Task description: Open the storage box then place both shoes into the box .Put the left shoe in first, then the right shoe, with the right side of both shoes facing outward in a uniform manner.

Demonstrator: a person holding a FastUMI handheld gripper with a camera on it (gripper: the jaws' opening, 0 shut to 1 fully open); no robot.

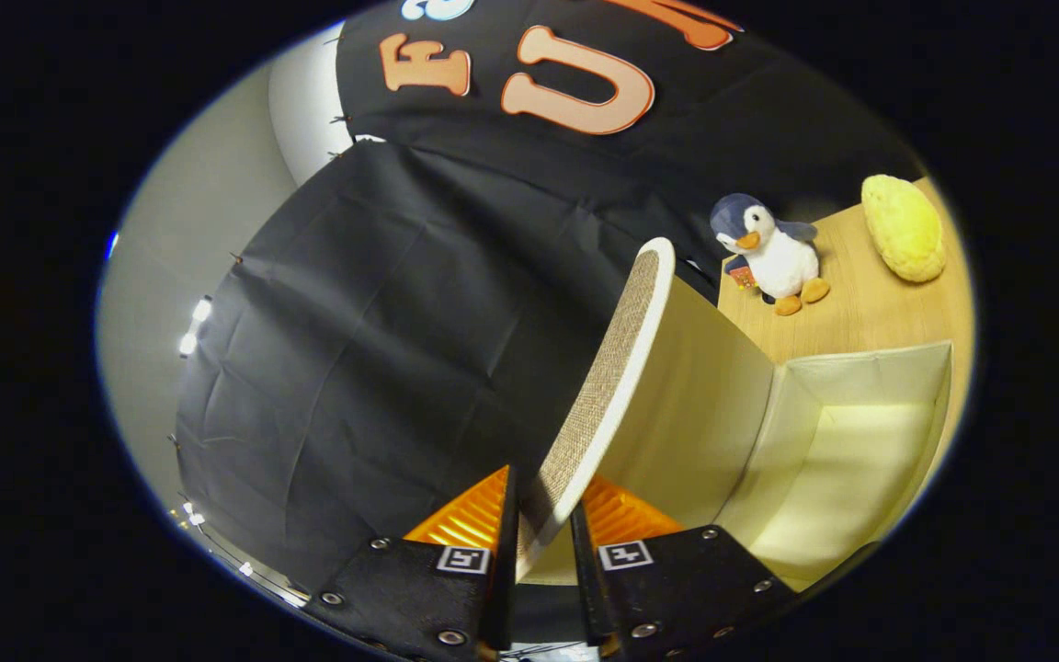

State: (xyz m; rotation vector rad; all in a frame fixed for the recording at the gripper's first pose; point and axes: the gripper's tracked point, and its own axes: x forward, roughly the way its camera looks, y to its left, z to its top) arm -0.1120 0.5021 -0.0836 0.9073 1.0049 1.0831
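Gripper view: my gripper (543, 538) has its two fingers pinched nearly together on the near edge of the box's flat lid (608, 386), woven beige fabric outside, cream inside.
Lid: raised steeply, tilted up and away to the left of the opening.
Box: the cream fabric storage box (860, 441) sits on the right on a light wooden table (870, 308), interior bare.
Far side: a blue-and-white plush penguin (768, 253) and a yellow fuzzy cushion (905, 228) stand beyond the box.
Progress: opening looks nearly finished, I judge.
Left: both shoes, left one first, right sides outward.
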